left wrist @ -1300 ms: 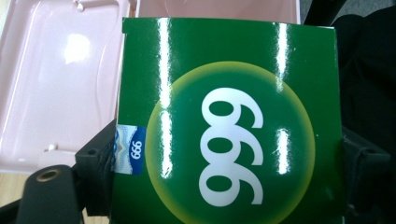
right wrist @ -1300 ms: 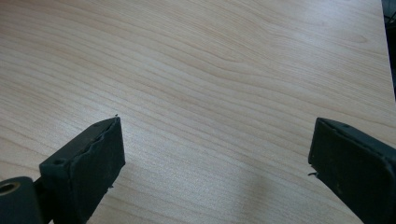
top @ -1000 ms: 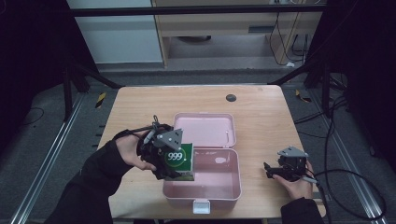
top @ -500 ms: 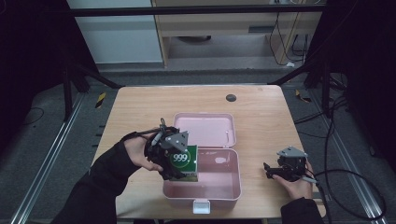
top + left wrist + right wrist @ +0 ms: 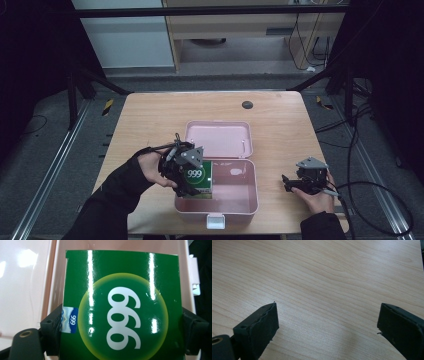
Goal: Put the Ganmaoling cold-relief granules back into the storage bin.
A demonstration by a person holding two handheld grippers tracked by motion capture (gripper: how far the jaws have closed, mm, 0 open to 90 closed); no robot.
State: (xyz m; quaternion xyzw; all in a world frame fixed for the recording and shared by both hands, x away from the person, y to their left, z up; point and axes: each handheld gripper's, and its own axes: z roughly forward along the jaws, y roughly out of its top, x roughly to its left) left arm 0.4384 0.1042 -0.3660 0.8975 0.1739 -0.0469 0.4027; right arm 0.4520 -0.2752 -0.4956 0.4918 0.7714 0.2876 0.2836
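Two black grippers are at the near side of the light wooden table (image 5: 150,115), one in each hand. The left gripper (image 5: 186,170) holds a shiny green box with a white 999 in a yellow circle (image 5: 122,307), its jaws pressed on both sides of the box, over the near left part of the open pink plastic case (image 5: 240,197). The right gripper (image 5: 327,330) sits low over bare wood to the right of the case, its jaws wide apart and holding nothing.
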